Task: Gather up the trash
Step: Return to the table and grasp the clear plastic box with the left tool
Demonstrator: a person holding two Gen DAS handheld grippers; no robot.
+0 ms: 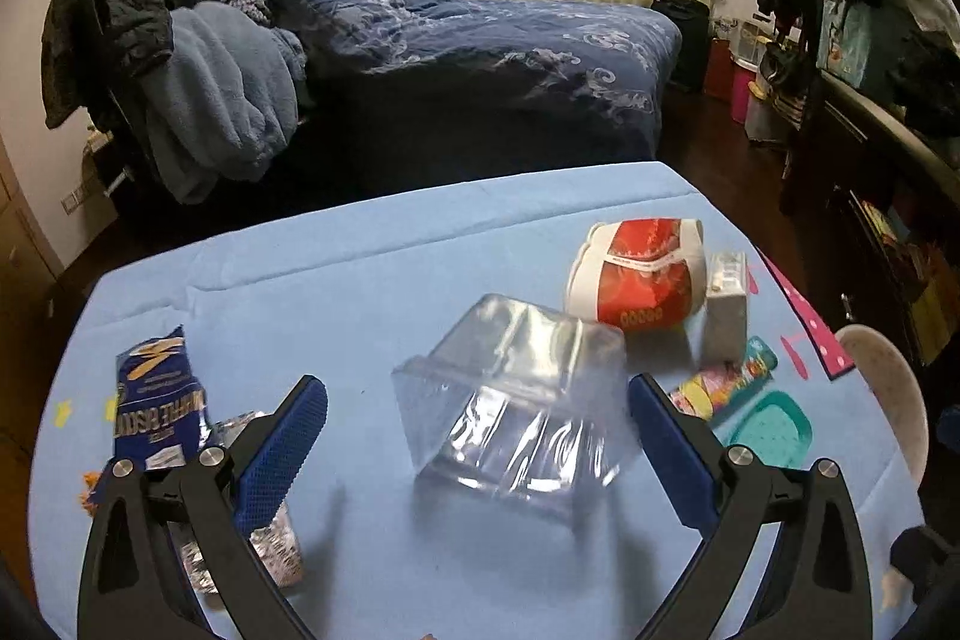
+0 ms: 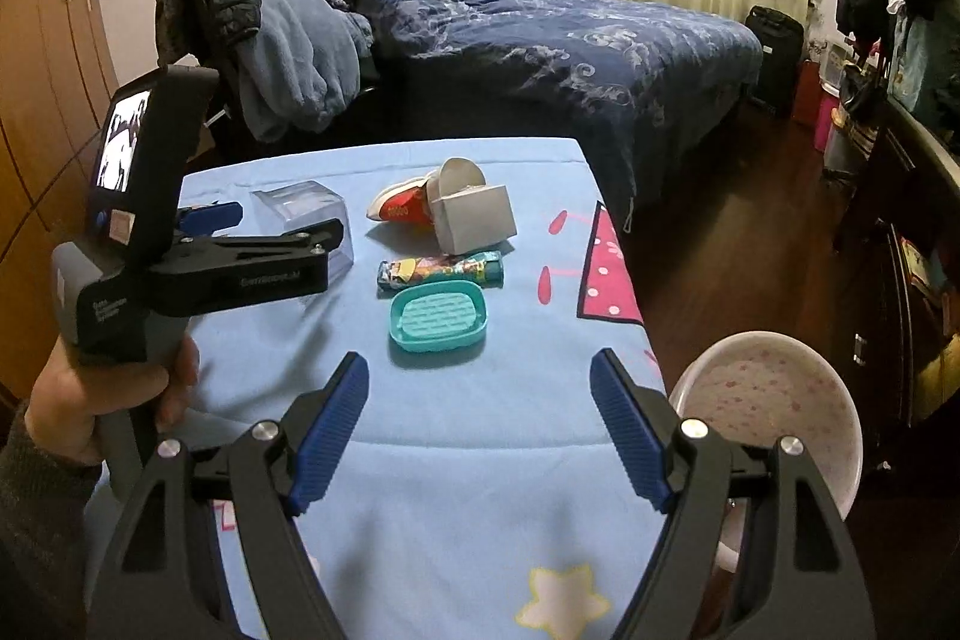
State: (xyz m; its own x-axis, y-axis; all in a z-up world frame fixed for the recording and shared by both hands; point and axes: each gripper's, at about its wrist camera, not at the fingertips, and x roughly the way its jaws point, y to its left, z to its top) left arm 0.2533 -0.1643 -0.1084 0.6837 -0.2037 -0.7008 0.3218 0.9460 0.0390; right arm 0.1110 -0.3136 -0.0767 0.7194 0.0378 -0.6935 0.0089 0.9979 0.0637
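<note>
A clear plastic box [image 1: 510, 400] lies tipped on its side on the light blue table cover [image 1: 360, 268]. You can see right through it, and it shines. It sits between the two blue pads of the left gripper [image 1: 480, 436], but the pads stand wide apart and do not touch it. To the left lies a blue biscuit wrapper [image 1: 159, 400] with silver foil [image 1: 270, 550] under the left finger. Behind the box are a red and white paper cup [image 1: 636, 274] on its side and a small grey carton [image 1: 729, 304] touching it. Near them lie a bright candy wrapper [image 2: 441, 270] and a teal soap dish [image 2: 438, 319]. The right gripper [image 2: 480, 430] is open with nothing in it, over bare cloth. A pale round bin [image 2: 774, 400] stands just past the table's right edge.
</note>
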